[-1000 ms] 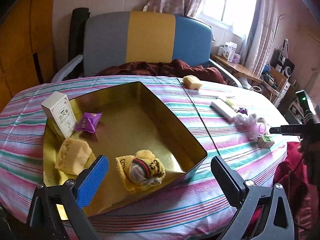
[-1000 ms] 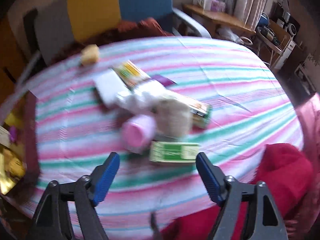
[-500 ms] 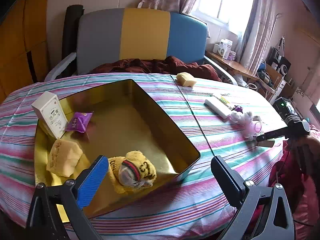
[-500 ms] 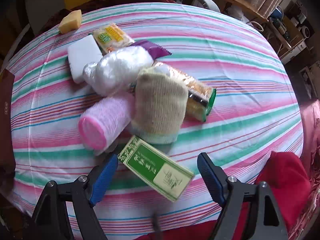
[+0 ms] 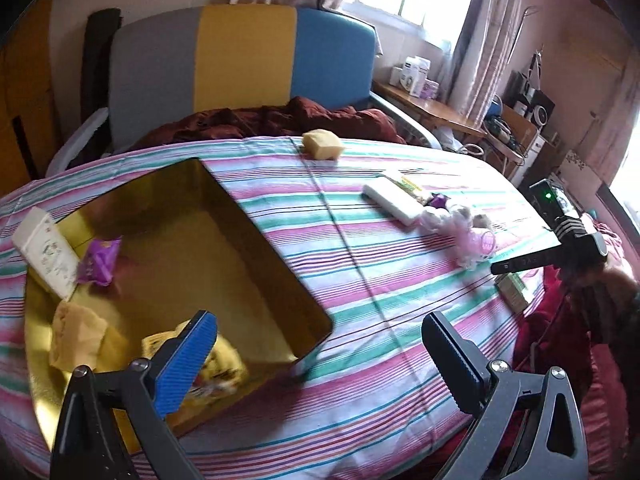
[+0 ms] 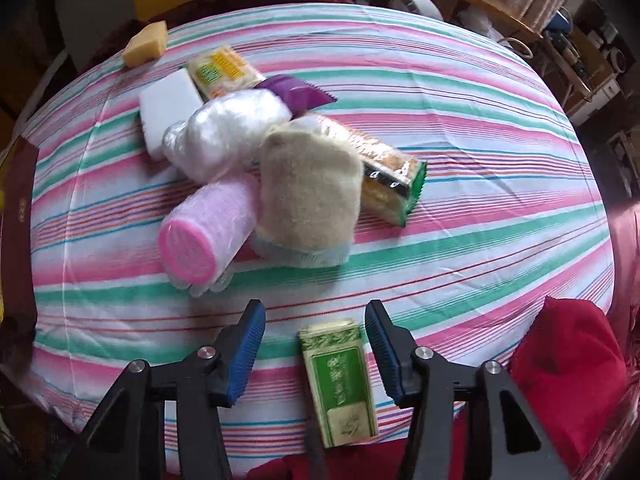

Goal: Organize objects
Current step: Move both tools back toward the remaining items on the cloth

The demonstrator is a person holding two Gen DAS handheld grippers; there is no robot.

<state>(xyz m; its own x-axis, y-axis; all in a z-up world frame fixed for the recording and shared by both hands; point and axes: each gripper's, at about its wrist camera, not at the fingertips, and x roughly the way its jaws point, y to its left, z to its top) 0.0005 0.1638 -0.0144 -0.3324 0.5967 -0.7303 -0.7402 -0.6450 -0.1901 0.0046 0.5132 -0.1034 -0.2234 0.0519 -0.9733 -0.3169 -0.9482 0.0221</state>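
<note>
The right tongs (image 6: pixel 314 350) are pointing steeply down at the striped desk (image 6: pixel 460 216), their jaws having just been narrowing around a small green carton (image 6: pixel 339 380) that is lying between the blue ribbed pads at six o'clock, not yet pinched. It looks light, stiff and smooth-sided, best taken across its long flat faces. Farther off at twelve o'clock, a soft beige sock (image 6: pixel 310 196) and a pink roll (image 6: pixel 204 232) are lying heaped; the left tongs (image 5: pixel 316 358) are hanging wide and empty beside the gold tin (image 5: pixel 256 248).
</note>
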